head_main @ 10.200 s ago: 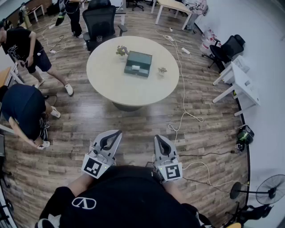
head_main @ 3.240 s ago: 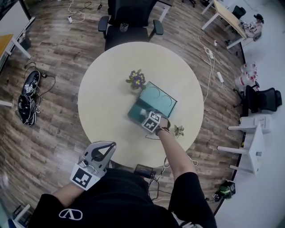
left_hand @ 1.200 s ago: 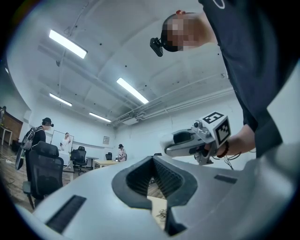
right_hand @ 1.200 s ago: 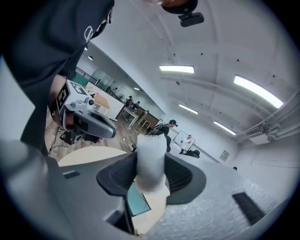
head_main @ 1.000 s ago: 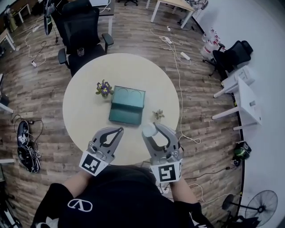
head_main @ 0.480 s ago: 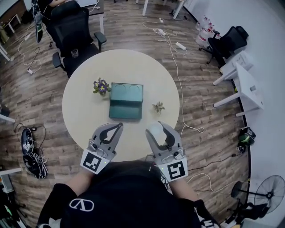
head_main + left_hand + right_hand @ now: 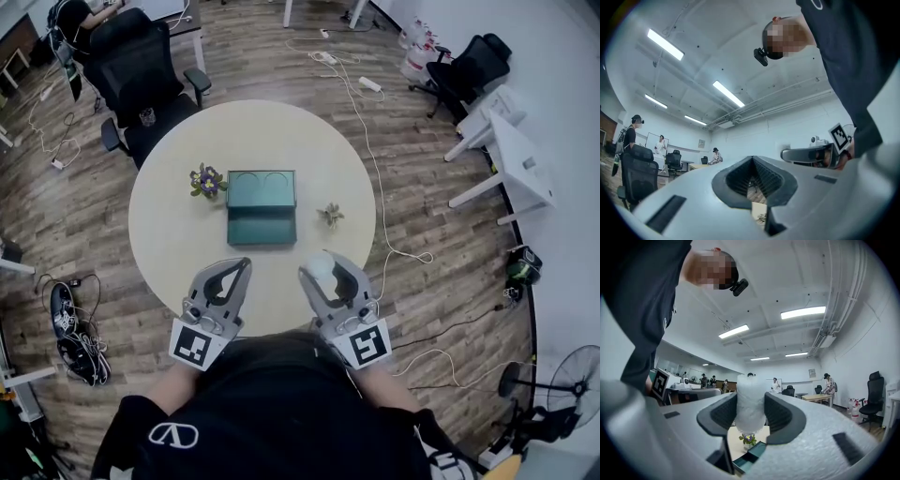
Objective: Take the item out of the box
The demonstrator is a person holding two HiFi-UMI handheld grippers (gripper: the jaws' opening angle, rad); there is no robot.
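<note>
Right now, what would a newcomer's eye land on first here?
The right gripper, held close to the person, is shut on a white item. Beyond it, an open green box lies in the middle of the round table, with flowers at its left and a small plant at its right in the head view.

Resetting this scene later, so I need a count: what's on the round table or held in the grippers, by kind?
box: 1, green, open
plants: 2, one purple-flowered, one pale
white item: 1, held in the right gripper
Total: 4
</note>
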